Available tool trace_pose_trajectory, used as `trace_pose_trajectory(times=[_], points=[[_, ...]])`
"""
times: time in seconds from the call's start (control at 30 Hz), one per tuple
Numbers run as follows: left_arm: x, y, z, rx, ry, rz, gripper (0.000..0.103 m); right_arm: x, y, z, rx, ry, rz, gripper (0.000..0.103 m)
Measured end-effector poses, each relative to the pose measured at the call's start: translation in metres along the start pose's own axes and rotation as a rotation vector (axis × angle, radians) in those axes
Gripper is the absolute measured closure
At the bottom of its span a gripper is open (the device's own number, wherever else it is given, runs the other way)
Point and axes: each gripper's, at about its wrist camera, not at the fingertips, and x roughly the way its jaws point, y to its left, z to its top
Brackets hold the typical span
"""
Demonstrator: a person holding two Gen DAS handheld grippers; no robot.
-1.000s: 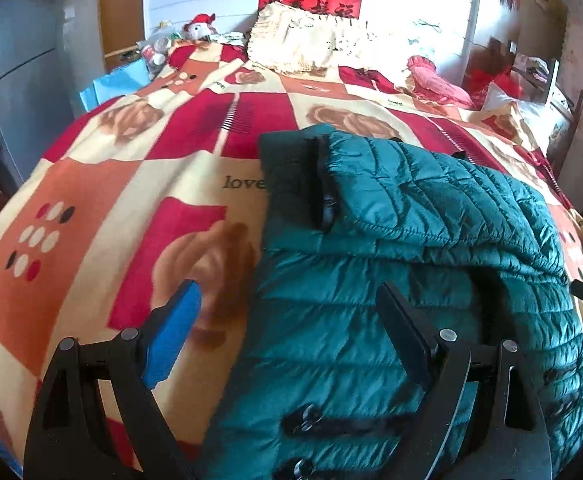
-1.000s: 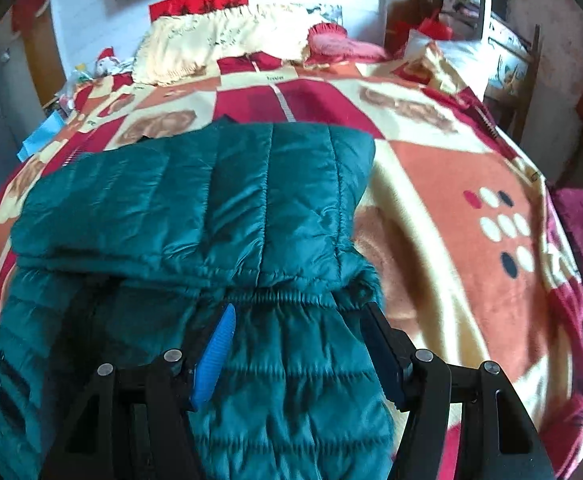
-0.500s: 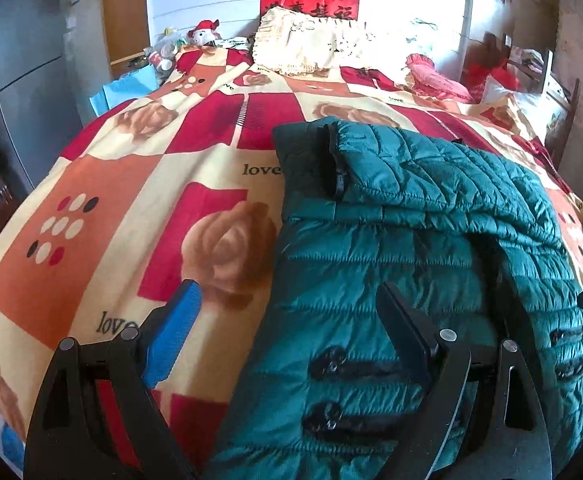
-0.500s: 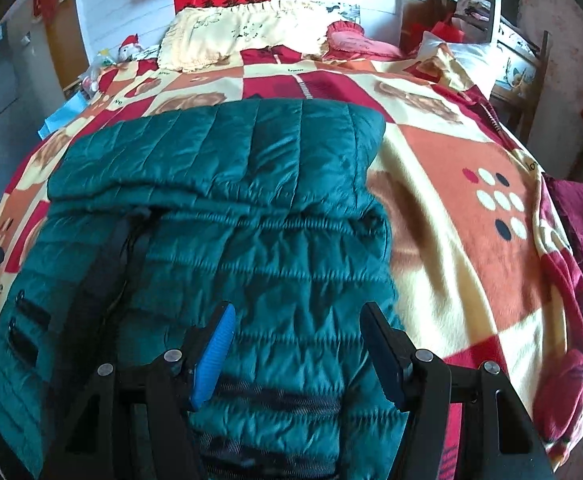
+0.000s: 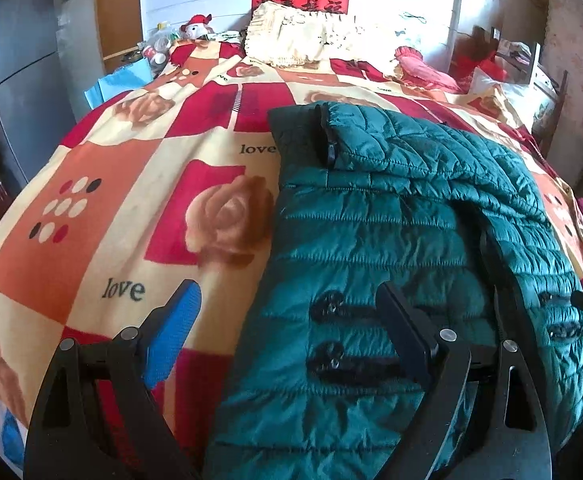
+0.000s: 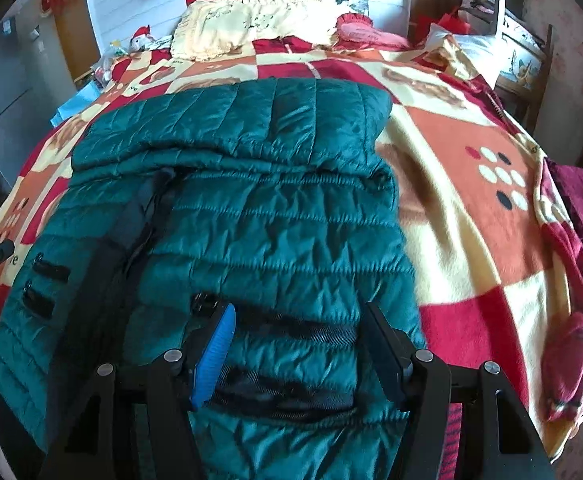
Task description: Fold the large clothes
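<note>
Evidently, folding was partly done: the jacket (image 5: 371,240) lay on the blanket (image 5: 131,200), right of centre in the left view, its far portion doubled over the body and the near hem not yet folded up. Left gripper (image 5: 287,320) hung with jaws wide apart, straddling the jacket's left edge and gripping nothing. Right gripper (image 6: 299,340) stood open above the near hem, pads apart from the fabric. Remaining, by judgement: fold hem toward collar. No containers were discernible.
</note>
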Motion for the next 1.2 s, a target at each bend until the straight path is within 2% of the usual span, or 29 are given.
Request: trace_pose_trajectory(times=[0.27,0.37,0.63,0.77,0.83,0.97,1.2], points=[[-0.014,0.011,-0.008,-0.011,0.0,0.002,0.014,-0.021,-0.002,-0.009,0.058,-0.044,0.032,0.04],[-0.02,0.015,-0.011,-0.019,-0.005,-0.001,0.014,-0.027,-0.001,-0.008,0.048,-0.052,0.056,0.032],[-0.032,0.019,-0.02,-0.003,-0.004,0.002,0.014,-0.043,-0.002,-0.018,0.046,-0.069,0.09,0.032],[-0.035,0.022,-0.027,0.005,0.009,0.001,0.014,-0.046,-0.004,-0.024,0.026,-0.041,0.108,0.029],[-0.036,0.024,-0.032,0.014,0.02,0.004,0.014,-0.048,-0.005,-0.028,0.009,-0.034,0.102,0.025],[-0.037,0.029,-0.043,0.027,0.05,0.009,0.014,-0.054,-0.006,-0.037,-0.031,-0.02,0.087,0.023],[-0.032,0.046,-0.061,-0.029,0.126,-0.08,0.014,-0.06,-0.032,-0.058,-0.005,0.049,0.097,0.022]])
